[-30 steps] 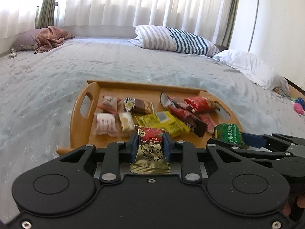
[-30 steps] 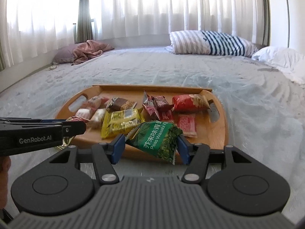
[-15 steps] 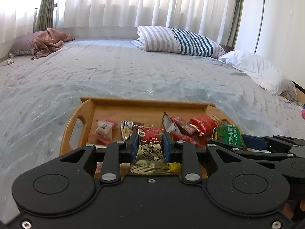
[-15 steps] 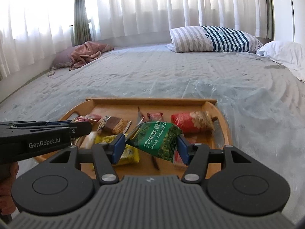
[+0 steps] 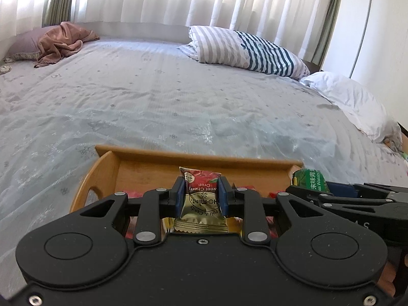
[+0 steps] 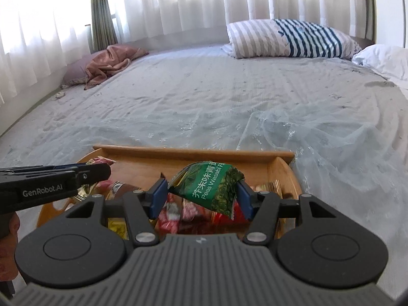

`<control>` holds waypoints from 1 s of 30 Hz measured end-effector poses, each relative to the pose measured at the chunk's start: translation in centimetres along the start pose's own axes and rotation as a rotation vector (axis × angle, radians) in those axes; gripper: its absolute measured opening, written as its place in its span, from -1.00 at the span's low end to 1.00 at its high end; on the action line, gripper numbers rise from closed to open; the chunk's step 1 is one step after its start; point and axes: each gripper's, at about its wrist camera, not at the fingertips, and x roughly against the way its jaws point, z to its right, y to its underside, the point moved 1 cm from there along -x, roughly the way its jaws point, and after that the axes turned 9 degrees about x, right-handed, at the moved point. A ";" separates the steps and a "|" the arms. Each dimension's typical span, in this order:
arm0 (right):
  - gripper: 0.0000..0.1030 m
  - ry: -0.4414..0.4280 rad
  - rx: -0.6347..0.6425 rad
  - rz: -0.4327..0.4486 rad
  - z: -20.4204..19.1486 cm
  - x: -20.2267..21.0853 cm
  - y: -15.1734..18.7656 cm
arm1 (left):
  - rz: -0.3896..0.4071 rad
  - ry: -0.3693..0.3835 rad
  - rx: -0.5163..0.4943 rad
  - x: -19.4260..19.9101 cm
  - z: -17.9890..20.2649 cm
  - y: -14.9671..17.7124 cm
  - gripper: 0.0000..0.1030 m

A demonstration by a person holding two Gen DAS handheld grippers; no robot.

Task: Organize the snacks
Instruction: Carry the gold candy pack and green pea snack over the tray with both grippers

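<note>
My left gripper (image 5: 200,191) is shut on a red-and-gold cherry candy packet (image 5: 201,199), held upright over the wooden tray (image 5: 158,156). My right gripper (image 6: 201,191) is shut on a green wasabi peas packet (image 6: 211,186), which hangs tilted over the same wooden tray (image 6: 193,153). Several wrapped snacks (image 6: 178,211) lie in the tray, mostly hidden behind the gripper bodies. In the right wrist view the left gripper (image 6: 97,172) reaches in from the left. In the left wrist view the right gripper's fingers (image 5: 339,188) and the green wasabi peas packet (image 5: 309,179) show at the right.
The tray rests on a grey bedspread (image 5: 165,102). A striped pillow (image 5: 244,48) and a white pillow (image 5: 352,99) lie at the far right. A pink blanket on a mauve cushion (image 5: 58,42) sits far left. Curtains (image 5: 204,0) hang behind the bed.
Both grippers have moved forward over the tray, each still holding its packet. The tray now sits lower and closer in both views, with most snacks hidden under the grippers.
</note>
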 end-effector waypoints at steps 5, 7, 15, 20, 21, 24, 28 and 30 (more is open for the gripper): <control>0.18 -0.006 -0.037 -0.042 1.2 -2.8 -1.2 | -0.025 0.000 0.021 -2.6 -0.3 -1.3 -0.51; 0.18 -0.013 -0.043 -0.059 1.5 -3.8 -1.4 | -0.035 0.002 0.027 -3.6 -0.3 -1.5 -0.50; 0.18 -0.006 -0.047 -0.109 2.1 -7.4 -1.8 | -0.057 -0.024 0.034 -7.6 -0.1 -1.8 -0.50; 0.19 0.004 -0.060 -0.115 2.5 -8.4 -1.6 | -0.073 -0.030 0.032 -9.4 0.0 -1.7 -0.50; 0.19 0.003 -0.063 -0.116 2.5 -8.6 -1.5 | -0.076 -0.032 0.034 -9.7 -0.1 -1.6 -0.50; 0.19 -0.001 -0.072 -0.119 2.7 -9.0 -1.3 | -0.079 -0.034 0.037 -10.3 -0.1 -1.4 -0.50; 0.19 -0.002 -0.073 -0.128 2.6 -9.6 -1.0 | -0.087 -0.043 0.033 -11.1 -0.2 -1.1 -0.50; 0.19 -0.002 -0.073 -0.132 2.6 -9.8 -0.8 | -0.092 -0.051 0.035 -11.3 -0.4 -1.0 -0.50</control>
